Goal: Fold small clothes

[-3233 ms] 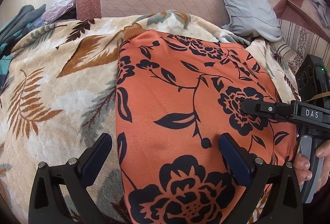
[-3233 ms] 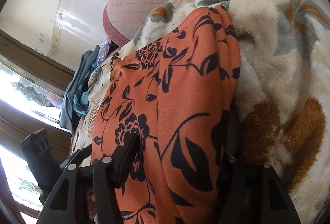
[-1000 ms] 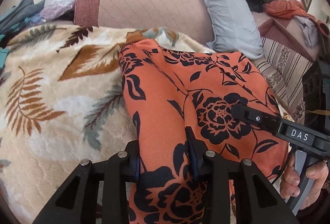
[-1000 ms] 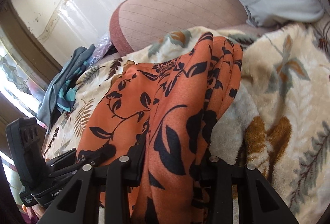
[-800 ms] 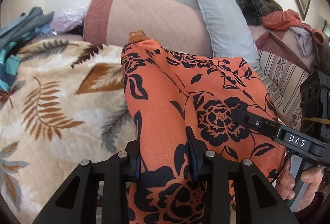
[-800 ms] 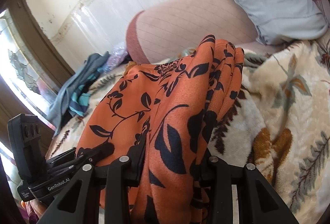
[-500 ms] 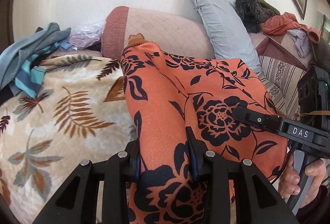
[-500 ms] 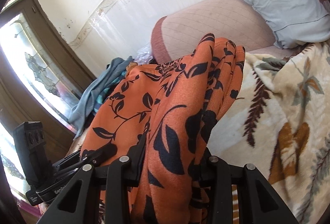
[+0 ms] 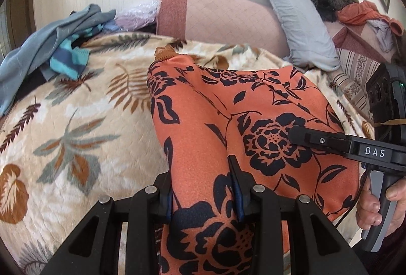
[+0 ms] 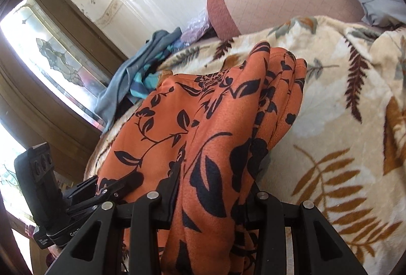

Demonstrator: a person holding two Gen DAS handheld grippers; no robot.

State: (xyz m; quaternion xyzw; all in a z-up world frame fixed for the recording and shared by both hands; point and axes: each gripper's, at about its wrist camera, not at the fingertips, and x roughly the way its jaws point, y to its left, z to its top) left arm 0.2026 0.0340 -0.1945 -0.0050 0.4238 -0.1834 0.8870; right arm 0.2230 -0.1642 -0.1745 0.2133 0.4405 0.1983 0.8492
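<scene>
An orange garment with a black flower print (image 9: 253,123) hangs folded between both grippers, held up over the leaf-patterned blanket (image 9: 83,117). My left gripper (image 9: 203,196) is shut on its near left edge, with cloth bunched between the blue pads. In the left wrist view the right gripper's finger (image 9: 317,139) lies across the cloth at the right, with a hand (image 9: 375,204) on its handle. My right gripper (image 10: 213,188) is shut on a thick stack of the garment's folds (image 10: 228,128). The left gripper's body (image 10: 40,186) shows at the lower left of the right wrist view.
A pink quilted bolster (image 9: 223,19) and a grey pillow (image 9: 297,21) lie at the back of the bed. A pile of blue-grey and teal clothes (image 9: 55,41) sits at the left near a stained-glass window (image 10: 58,59). More clothes (image 9: 355,14) are heaped at the far right.
Both grippers have carried the garment sideways across the bed, lifted off the blanket. The clothes pile and window have come into view. Both grips are unchanged.
</scene>
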